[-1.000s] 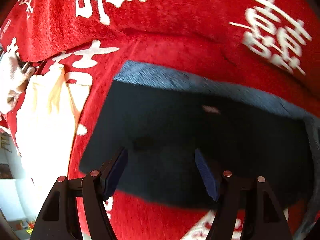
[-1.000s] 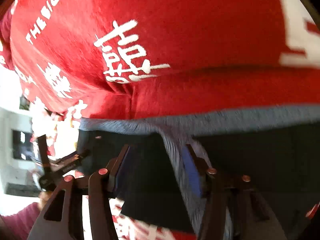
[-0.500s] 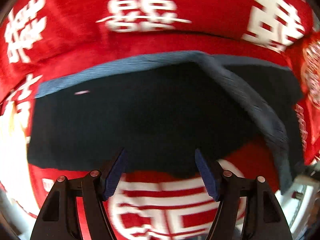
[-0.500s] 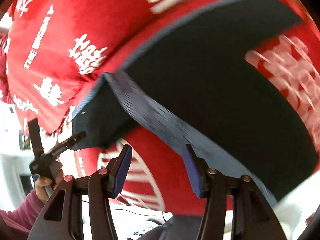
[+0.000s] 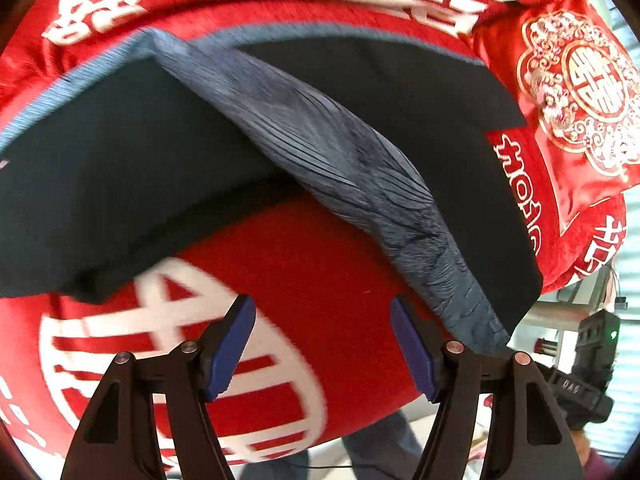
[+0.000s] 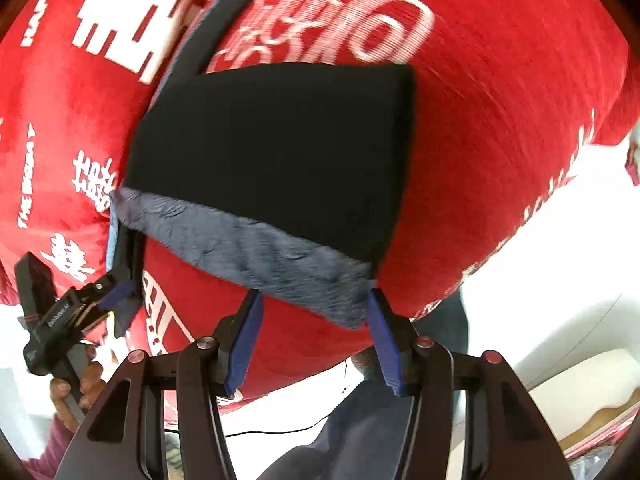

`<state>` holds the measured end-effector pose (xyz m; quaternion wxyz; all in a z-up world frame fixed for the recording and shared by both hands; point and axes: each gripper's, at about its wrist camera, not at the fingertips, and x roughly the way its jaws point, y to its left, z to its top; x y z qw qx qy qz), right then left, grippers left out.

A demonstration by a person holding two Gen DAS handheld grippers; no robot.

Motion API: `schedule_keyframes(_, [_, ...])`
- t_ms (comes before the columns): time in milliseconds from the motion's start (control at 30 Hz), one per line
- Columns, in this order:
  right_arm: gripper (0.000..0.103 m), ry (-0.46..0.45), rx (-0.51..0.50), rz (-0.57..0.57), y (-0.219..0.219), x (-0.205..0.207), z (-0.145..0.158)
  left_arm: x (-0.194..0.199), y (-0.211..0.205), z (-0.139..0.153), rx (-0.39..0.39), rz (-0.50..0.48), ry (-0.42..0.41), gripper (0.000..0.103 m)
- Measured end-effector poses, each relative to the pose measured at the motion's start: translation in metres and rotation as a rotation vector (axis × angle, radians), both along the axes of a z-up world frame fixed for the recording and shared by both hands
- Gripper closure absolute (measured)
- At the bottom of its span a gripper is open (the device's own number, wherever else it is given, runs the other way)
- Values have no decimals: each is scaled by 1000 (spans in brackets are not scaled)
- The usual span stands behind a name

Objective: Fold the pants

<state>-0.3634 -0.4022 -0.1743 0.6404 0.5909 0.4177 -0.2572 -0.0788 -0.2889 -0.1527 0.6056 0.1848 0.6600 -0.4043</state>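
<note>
Dark navy pants point(image 5: 120, 168) with a grey-blue ribbed waistband point(image 5: 344, 168) lie on a red bedspread with white characters point(image 5: 304, 280). In the left wrist view my left gripper point(image 5: 322, 346) is open and empty, just short of the pants' near edge, the waistband end beside its right finger. In the right wrist view the pants point(image 6: 272, 152) show as a dark panel with the waistband point(image 6: 260, 256) along its near edge. My right gripper point(image 6: 314, 344) is open, its fingertips at the waistband's lower edge. The left gripper point(image 6: 116, 296) appears at the left by the waistband's other end.
A red embroidered cushion point(image 5: 576, 92) lies at the right of the pants. The bed's near edge point(image 6: 500, 248) drops to a white floor. The person's legs point(image 6: 360, 420) stand below the grippers. The right gripper's body point(image 5: 580, 380) shows at lower right.
Both grippers have drawn back toward the bed's near edge and swung along the waistband. The pants now sit farther from the fingers. Both grippers stay open.
</note>
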Motion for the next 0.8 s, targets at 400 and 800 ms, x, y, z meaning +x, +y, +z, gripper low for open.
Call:
schedule_keyframes(400, [50, -322, 274, -28, -18, -5, -55, -26, -41, -8, -7, 21, 59, 32])
schedule_keyframes(800, [89, -492, 79, 64, -95, 35, 71, -15, -86, 50, -116, 45, 41, 75])
